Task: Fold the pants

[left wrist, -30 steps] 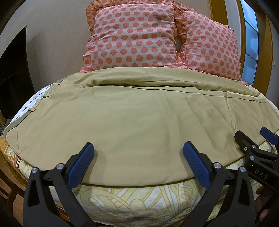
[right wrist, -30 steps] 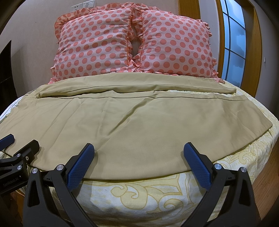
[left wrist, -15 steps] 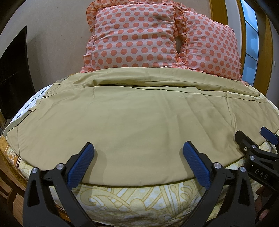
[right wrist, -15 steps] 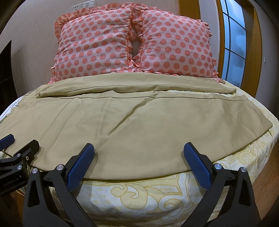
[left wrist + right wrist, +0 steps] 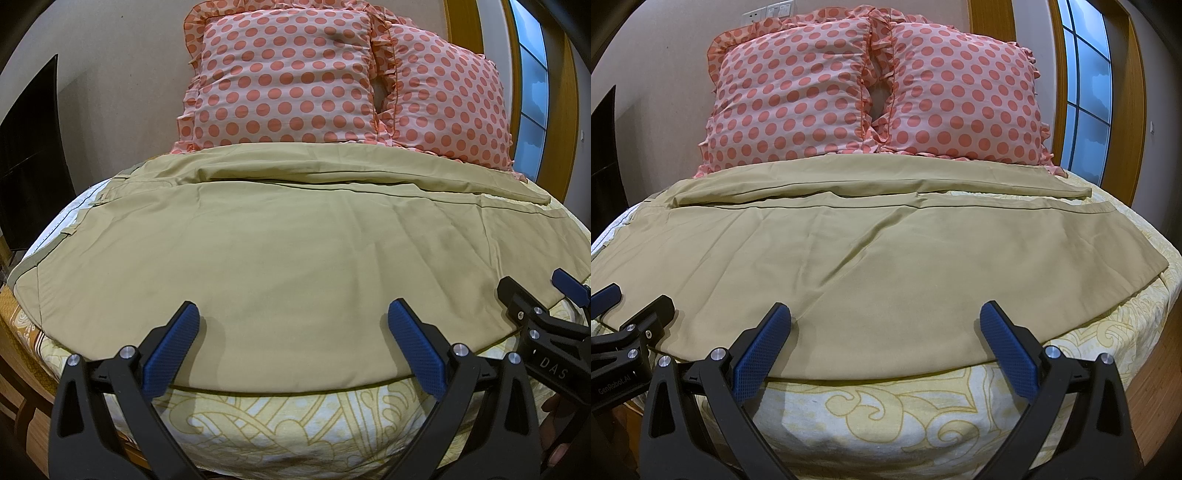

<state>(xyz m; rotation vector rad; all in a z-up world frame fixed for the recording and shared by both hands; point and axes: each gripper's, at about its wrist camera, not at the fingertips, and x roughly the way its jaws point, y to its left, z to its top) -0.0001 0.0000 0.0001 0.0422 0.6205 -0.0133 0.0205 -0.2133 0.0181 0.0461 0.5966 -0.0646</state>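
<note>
Tongs first: left gripper [image 5: 291,345] jaws spread wide, blue pads apart, gripping nothing, poised over the near hem of the khaki pants [image 5: 280,251]. Right gripper [image 5: 884,345] same, jaws wide apart, nothing between them, over the near edge of the same pants [image 5: 849,266]. Each shows in the other's view: right gripper [image 5: 537,295] at the far right edge of the left view, left gripper [image 5: 631,306] at the far left edge of the right one, so they sit side by side along the bed's front. Pants lie spread sideways across the bed, waistband end toward the left, leg hems toward the right, one leg nearer, the other behind it against the pillows. Bedsheet [image 5: 886,410], yellow swirl print, under the pants. Two pink polka-dot pillows [image 5: 875,96] upright at the head, touching each other. Window [image 5: 1086,92] to the right.
</note>
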